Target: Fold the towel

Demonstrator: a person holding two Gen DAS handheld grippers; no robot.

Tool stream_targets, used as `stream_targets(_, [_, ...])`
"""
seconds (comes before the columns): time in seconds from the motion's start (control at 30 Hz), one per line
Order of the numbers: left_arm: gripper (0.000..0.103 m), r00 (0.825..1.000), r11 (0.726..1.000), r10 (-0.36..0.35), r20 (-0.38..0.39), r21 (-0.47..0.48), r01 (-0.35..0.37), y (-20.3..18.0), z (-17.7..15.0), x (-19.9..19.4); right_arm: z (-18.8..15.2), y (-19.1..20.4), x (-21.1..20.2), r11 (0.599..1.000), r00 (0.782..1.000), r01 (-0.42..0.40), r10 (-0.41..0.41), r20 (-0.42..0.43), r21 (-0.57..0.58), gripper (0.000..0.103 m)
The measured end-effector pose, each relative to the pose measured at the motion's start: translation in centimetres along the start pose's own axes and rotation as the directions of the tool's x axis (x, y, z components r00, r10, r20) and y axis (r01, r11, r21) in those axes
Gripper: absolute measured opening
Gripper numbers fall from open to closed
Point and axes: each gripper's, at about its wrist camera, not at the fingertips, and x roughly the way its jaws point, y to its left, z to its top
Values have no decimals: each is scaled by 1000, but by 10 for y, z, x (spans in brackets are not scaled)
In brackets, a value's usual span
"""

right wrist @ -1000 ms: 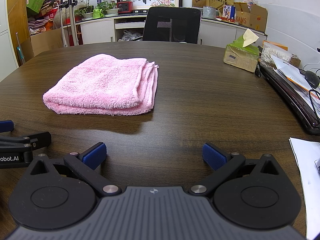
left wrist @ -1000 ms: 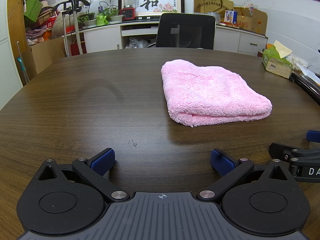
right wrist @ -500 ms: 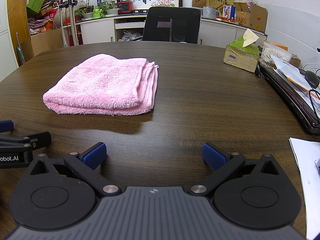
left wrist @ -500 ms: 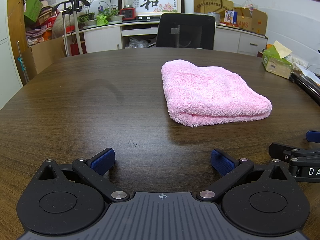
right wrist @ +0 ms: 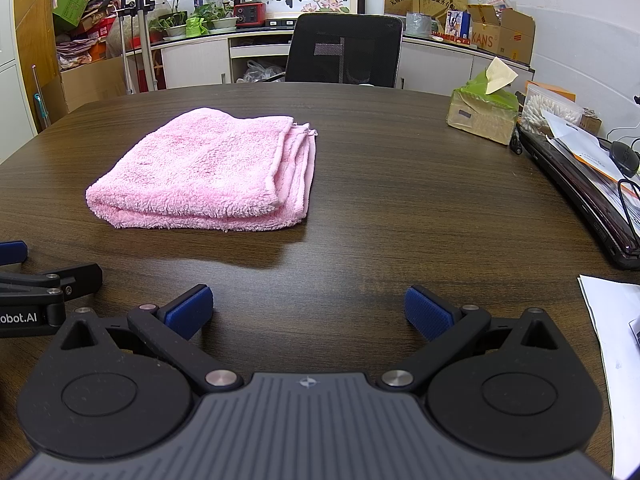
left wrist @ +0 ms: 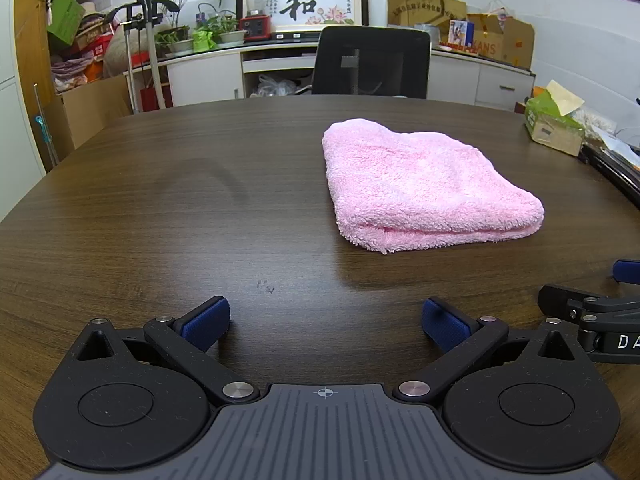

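A pink towel [left wrist: 424,184] lies folded into a thick rectangle on the dark wood table [left wrist: 180,200]. In the right wrist view the towel [right wrist: 212,168] shows its layered hems on the right side. My left gripper [left wrist: 326,322] is open and empty, low over the table, nearer than the towel and to its left. My right gripper [right wrist: 308,308] is open and empty, nearer than the towel and to its right. Neither gripper touches the towel. Each gripper's side shows at the edge of the other's view.
A green tissue box [right wrist: 482,114], a dark laptop [right wrist: 580,196] with papers and a mouse sit along the table's right side. White paper [right wrist: 616,344] lies near the right front edge. A black office chair [right wrist: 344,50] stands behind the table.
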Motion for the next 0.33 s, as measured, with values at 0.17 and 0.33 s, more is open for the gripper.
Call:
stream_targets(0.17, [103,1000,1000,1,0,1,-1,-1,0,0,0,0,0,1000,1000,0,0,0,0,103])
stream_targets(0.33, [103,1000,1000,1,0,1,-1,1,0,0,0,0,0,1000,1000,0,0,0,0,103])
